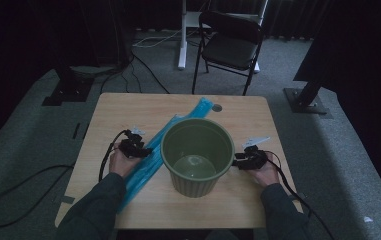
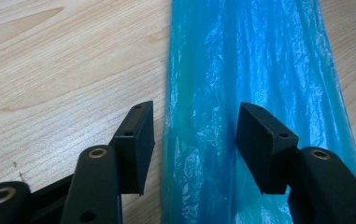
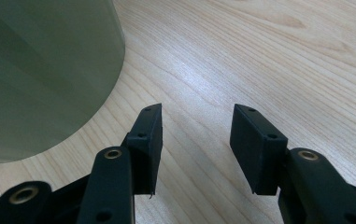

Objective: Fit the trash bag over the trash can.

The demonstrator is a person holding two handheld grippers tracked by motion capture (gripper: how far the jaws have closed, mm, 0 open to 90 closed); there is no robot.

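While the blue plastic bag (image 1: 150, 160) lies flat and folded on the table (image 1: 128, 107), running from its near left to the far middle beside the green bin (image 1: 197, 155), lining the bin looks barely begun. The left gripper (image 2: 194, 135) straddles the bag's left edge with jaws wide, gripping nothing; the right gripper (image 3: 195, 140), also open and empty, sits right of the bin. Bare wood surrounds both, though the right table edge is near.

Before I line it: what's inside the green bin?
The green bin looks empty in the high view: bare inner wall and a pale floor. The blue bag runs beside and behind it; the stretch past the rim is hidden.
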